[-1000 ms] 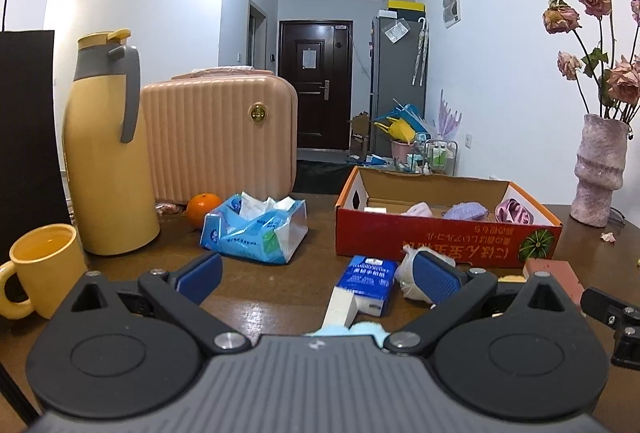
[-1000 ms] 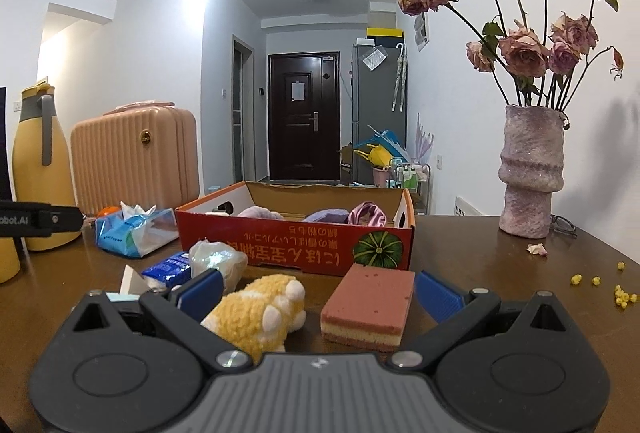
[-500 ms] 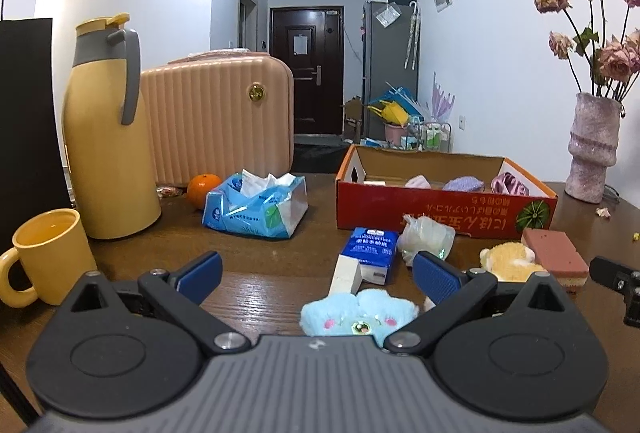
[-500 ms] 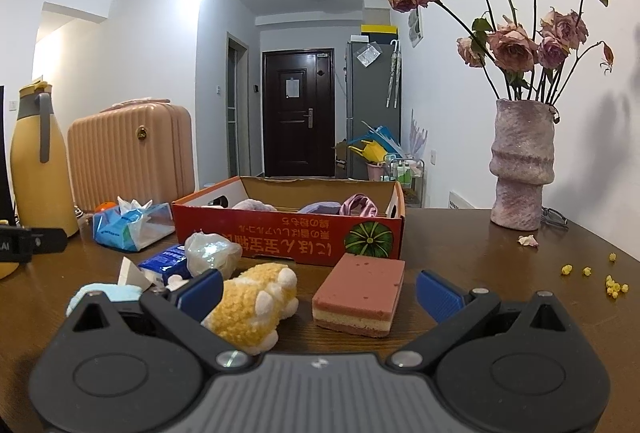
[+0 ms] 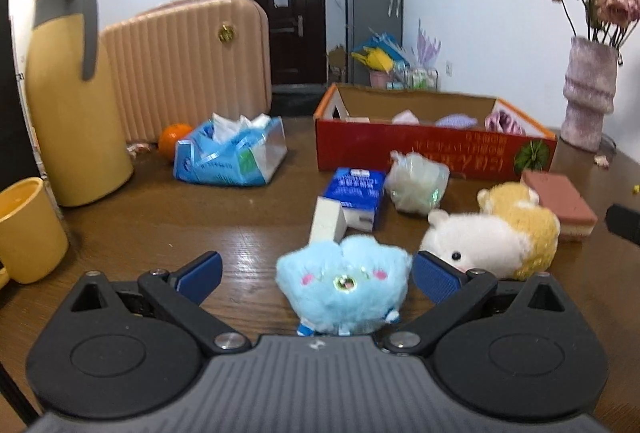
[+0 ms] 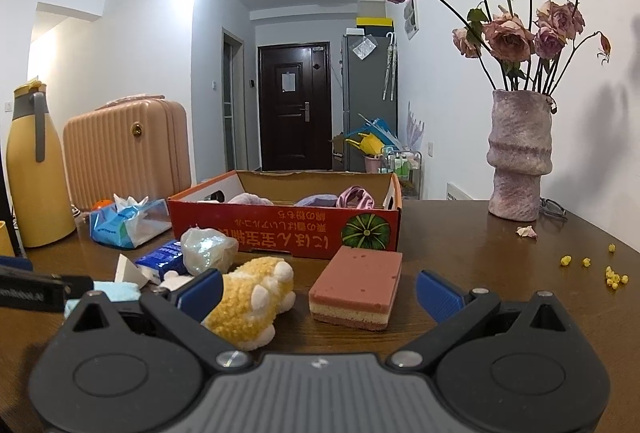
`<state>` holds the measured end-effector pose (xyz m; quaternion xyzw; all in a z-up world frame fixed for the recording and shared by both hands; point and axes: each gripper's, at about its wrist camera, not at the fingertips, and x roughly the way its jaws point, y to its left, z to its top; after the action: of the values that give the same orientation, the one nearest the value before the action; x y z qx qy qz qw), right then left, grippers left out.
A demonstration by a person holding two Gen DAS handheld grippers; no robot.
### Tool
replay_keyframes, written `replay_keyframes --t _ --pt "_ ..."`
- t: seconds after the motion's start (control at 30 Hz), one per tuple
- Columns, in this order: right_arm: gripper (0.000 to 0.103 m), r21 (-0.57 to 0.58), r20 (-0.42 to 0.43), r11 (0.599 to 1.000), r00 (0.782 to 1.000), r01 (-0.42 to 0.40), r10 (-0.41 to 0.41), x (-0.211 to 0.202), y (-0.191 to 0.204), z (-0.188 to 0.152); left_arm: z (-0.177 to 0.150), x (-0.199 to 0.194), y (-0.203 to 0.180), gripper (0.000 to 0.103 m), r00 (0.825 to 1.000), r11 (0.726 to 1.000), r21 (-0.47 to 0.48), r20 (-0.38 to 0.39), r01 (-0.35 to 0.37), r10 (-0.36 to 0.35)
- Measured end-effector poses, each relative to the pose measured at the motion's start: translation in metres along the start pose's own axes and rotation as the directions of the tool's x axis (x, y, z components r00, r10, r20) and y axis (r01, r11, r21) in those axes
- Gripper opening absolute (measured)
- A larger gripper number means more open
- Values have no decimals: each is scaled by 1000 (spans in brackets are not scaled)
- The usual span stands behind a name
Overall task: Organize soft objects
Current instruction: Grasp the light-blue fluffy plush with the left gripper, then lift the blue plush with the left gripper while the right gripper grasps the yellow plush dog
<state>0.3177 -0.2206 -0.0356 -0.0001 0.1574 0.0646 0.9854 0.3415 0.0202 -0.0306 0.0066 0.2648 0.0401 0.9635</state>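
Note:
A fluffy light-blue plush [image 5: 343,283] lies on the wooden table between the wide-spread fingers of my left gripper [image 5: 318,275], which stands open around it. To its right lie a white plush [image 5: 476,243] and a yellow plush [image 5: 528,217], then a pink sponge [image 5: 558,203]. My right gripper [image 6: 320,291] is open too, with the yellow plush [image 6: 250,297] by its left finger and the pink sponge [image 6: 356,285] between the fingers, further out. The red cardboard box [image 6: 288,233] behind holds a few soft pink and purple items.
On the left stand a yellow mug [image 5: 26,229], a yellow thermos [image 5: 72,93] and a peach suitcase [image 5: 188,65]. A tissue pack [image 5: 232,153], an orange [image 5: 174,137], a blue carton [image 5: 356,193] and a plastic-wrapped ball [image 5: 418,181] lie mid-table. A vase with dried roses [image 6: 520,157] stands right.
My left gripper has pulled back and tilted down, so the blue plush now sits fully between its fingers and the white plush has come into view. The right gripper drew back slightly.

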Motion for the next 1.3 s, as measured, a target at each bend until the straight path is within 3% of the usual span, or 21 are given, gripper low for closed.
replay_keyframes --t 0.27,0.97,1.13,1.3 --pt "103 8 -11 1000 1000 1 -1 2 -2 -1 -5 23 -6 103 997 999 28 -74 29 -26" --pt "103 25 -74 999 997 33 -31 15 -5 -6 -3 67 3 103 979 999 -28 -200 42 -47" --pt "103 23 -78 999 997 31 -29 16 -5 -6 -3 65 2 86 981 999 -18 -189 50 -53" --pt "103 22 -81 999 996 34 -33 17 -5 -6 -3 63 1 84 983 998 -11 -177 54 -56"
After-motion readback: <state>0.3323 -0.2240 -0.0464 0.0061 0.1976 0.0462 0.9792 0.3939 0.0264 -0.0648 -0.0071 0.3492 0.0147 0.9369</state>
